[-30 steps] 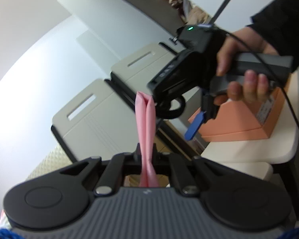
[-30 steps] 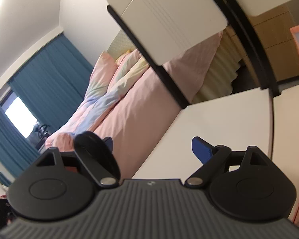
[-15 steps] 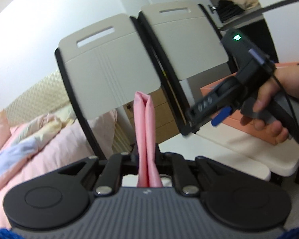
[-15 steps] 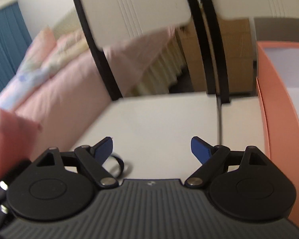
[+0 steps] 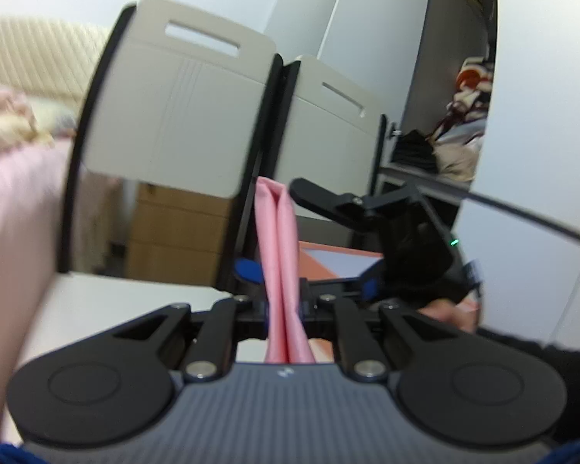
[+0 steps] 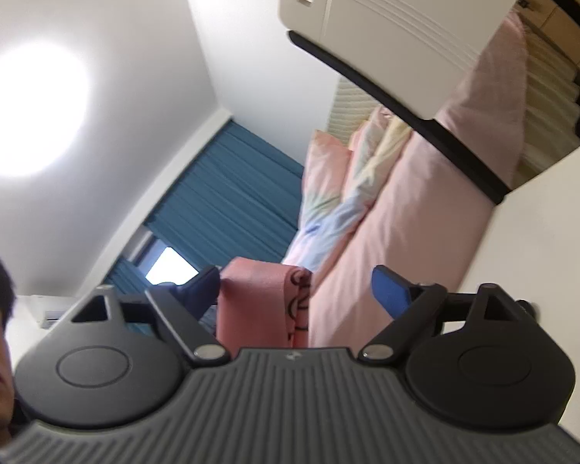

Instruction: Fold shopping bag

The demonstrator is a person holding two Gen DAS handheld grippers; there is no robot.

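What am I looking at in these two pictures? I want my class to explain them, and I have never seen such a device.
No robot here: a person holds a two-finger tool in each hand, and each tool carries a wide-angle camera looking along its fingers. The left camera shows the left tool shut on a folded pink shopping bag, with the right tool beyond it. The right camera shows the right tool open around the bag. Behind are white chairs, a peach box and a pink bed.

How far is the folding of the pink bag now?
Done: the pink bag already looks gathered into a narrow folded strip. In hand: the left gripper is shut on it, and the open right gripper has it between its fingers. Left: closing and finishing the fold.
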